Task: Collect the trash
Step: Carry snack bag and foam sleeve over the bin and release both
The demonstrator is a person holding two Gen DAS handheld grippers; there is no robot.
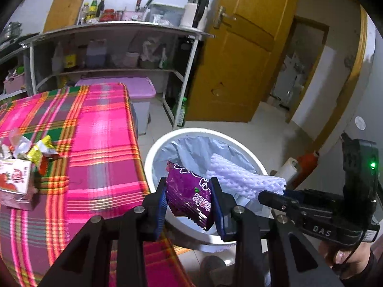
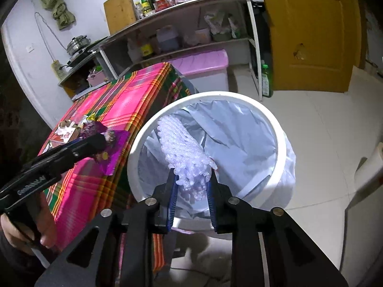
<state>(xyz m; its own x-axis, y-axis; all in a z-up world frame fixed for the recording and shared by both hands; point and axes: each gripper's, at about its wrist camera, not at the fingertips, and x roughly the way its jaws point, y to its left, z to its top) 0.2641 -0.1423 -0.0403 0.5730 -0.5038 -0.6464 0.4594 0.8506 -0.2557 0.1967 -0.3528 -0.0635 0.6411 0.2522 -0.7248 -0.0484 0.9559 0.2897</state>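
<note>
My left gripper [image 1: 189, 198] is shut on a purple snack wrapper [image 1: 189, 191] and holds it over the near rim of the white trash bin [image 1: 153, 153]. My right gripper [image 2: 191, 186] is shut on a white foam fruit net [image 2: 184, 148] and holds it over the bin's [image 2: 275, 129] lined opening. The right gripper also shows in the left wrist view [image 1: 277, 198] with the net [image 1: 241, 174]. The left gripper [image 2: 100, 143] and purple wrapper [image 2: 115, 150] show in the right wrist view beside the table edge.
A table with a pink plaid cloth [image 1: 100, 131] stands left of the bin. A yellow wrapper [image 1: 43, 150], crumpled paper and a red-and-white carton [image 1: 16, 177] lie on it. A shelf unit [image 1: 115, 47], a pink-lidded box [image 1: 141, 88] and a yellow door [image 1: 241, 55] stand behind.
</note>
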